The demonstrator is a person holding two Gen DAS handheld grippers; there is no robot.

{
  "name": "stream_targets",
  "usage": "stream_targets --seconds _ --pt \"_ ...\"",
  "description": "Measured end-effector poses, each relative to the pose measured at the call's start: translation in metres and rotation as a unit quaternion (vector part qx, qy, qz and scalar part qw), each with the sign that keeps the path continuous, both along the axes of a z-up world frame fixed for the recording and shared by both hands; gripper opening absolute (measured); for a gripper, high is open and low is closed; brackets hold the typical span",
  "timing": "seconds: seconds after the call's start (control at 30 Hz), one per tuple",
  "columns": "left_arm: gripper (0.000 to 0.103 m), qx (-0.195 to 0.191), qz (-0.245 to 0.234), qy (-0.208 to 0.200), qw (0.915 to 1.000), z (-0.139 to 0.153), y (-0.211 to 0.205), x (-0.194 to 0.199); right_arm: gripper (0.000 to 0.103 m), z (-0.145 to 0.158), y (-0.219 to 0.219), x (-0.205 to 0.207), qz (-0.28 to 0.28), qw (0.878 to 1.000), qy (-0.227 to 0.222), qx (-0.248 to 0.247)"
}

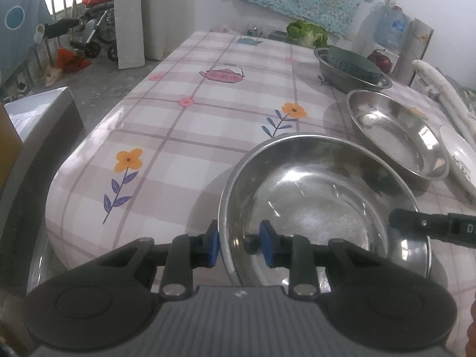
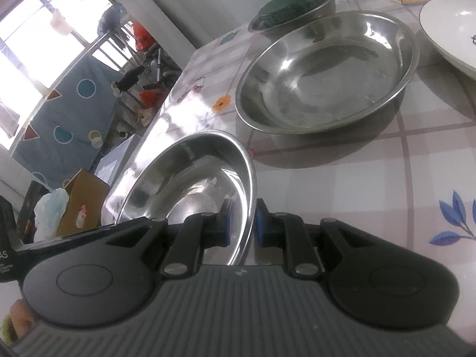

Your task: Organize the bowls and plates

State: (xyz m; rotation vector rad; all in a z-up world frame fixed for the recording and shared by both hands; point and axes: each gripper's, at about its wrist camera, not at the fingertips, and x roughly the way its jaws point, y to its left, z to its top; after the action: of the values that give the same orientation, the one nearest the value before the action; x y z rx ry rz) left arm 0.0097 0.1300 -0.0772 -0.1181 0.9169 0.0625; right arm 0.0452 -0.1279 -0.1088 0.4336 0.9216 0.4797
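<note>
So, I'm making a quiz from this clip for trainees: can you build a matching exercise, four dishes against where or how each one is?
Things:
1. deep steel bowl
2. shallow steel dish
3. white plate
4. green colander

States:
A. sits inside a far steel basin
B. at the far right, past the steel dishes
C. rim between the pads of both hand-held grippers
D. lies free on the tablecloth, behind the nearest bowl

Pairs: 1-C, 2-D, 3-B, 4-A
</note>
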Motion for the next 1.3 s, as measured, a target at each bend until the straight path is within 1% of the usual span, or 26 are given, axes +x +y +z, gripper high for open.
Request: stream_targets --seconds 0.33,0.8,1.03,1.17,1.3 --pt "0.028 -0.009 -0.014 0.012 0.9998 0.003 -0.008 -0.014 0.015 0.0 -0.01 0.0 -0.013 1.0 -0.001 0.004" --pt "0.028 0.039 -0.019 0.015 0.9989 0.0 -0.017 -0.006 0.014 0.0 -0.012 -0.004 -0.015 1.0 -0.008 -0.001" --pt "0.025 0.051 -0.017 0.013 0.9985 -0.001 -0.02 -0.004 0.013 0.001 -0.012 -0.005 -0.013 1.0 -0.005 0.006" --pt "0.023 0.053 -0.016 0.012 0.9984 0.001 -0.02 -0.004 0.013 -0.001 -0.014 -0.005 -0.015 1.0 0.001 0.015" --pt "0.023 0.055 -0.015 0.011 0.9983 0.001 -0.02 -0.004 0.013 -0.001 -0.015 -0.004 -0.014 1.0 0.0 0.015"
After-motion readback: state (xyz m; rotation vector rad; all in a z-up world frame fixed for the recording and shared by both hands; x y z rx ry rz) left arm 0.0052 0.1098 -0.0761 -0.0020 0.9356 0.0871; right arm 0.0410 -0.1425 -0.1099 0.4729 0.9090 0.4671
